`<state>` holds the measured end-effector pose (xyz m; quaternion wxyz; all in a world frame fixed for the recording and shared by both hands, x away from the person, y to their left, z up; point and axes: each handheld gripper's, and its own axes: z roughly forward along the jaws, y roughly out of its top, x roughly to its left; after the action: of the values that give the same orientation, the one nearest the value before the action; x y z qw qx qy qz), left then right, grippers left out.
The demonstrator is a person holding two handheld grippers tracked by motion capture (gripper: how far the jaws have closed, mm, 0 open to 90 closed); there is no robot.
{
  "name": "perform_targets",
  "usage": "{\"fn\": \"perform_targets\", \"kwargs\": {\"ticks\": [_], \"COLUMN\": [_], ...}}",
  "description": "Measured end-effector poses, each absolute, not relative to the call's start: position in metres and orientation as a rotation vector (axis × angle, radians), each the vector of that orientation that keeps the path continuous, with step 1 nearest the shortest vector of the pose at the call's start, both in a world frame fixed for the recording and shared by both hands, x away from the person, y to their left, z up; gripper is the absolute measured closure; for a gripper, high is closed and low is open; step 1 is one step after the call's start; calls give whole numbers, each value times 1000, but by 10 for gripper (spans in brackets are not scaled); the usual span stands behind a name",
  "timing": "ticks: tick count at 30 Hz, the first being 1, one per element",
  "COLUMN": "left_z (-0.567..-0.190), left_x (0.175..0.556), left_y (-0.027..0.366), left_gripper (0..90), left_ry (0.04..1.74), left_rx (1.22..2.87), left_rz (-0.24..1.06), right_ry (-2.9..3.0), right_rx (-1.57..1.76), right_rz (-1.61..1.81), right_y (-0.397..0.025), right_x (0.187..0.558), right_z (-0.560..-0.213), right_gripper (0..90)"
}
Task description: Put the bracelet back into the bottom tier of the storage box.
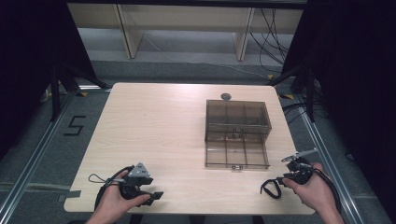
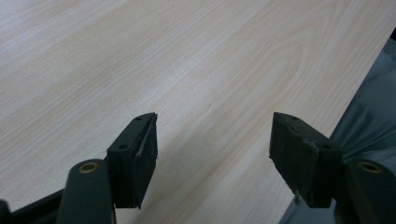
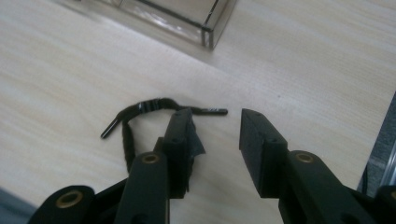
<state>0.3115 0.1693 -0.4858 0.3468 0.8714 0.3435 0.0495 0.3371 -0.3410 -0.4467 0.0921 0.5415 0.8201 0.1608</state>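
A smoky clear compartment box [image 1: 268, 122] lies open on the right half of the wooden table [image 1: 154, 126], its lower half [image 1: 266, 154] flat toward me. A bent black cord [image 1: 271, 187] lies near the front right edge. My right gripper [image 1: 286, 176] is held in a hand just right of the cord. In the right gripper view it [image 3: 215, 116] stands open, with the cord [image 3: 140, 108] on the table beside its left jaw and a box corner [image 3: 208, 28] beyond. My left gripper [image 1: 156, 196] is at the front left; it [image 2: 212, 154] is open over bare wood.
The table's front edge runs just under both hands, and its right edge [image 2: 359, 88] is close to the left gripper's right jaw. A small dark round disc [image 1: 226, 96] sits behind the box. Black curtains and metal rails flank the table.
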Motion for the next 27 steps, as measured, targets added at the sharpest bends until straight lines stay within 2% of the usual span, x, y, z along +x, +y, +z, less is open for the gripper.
{"fn": "perform_targets", "kwargs": {"ticks": [7,13,21,27], "left_z": [-485,-487,-485,-486], "left_x": [311,310,310,310], "left_y": [172,171,172,171], "left_gripper": [324,324,324,324], "left_ry": [894,906,908,913], "left_rx": [2252,2249,2247,2240], "left_rz": [127,118,122,121], "right_ry": [2502,2567,2624,2654], "right_rx": [1655,1655,1618,1662], "right_rz": [357,299,193,163], "right_y": [-334,-332,-325,-320], "right_x": [338,343,354,356], "right_z": [-438,-437,-442,-447], "right_gripper": [655,714,759,759]}}
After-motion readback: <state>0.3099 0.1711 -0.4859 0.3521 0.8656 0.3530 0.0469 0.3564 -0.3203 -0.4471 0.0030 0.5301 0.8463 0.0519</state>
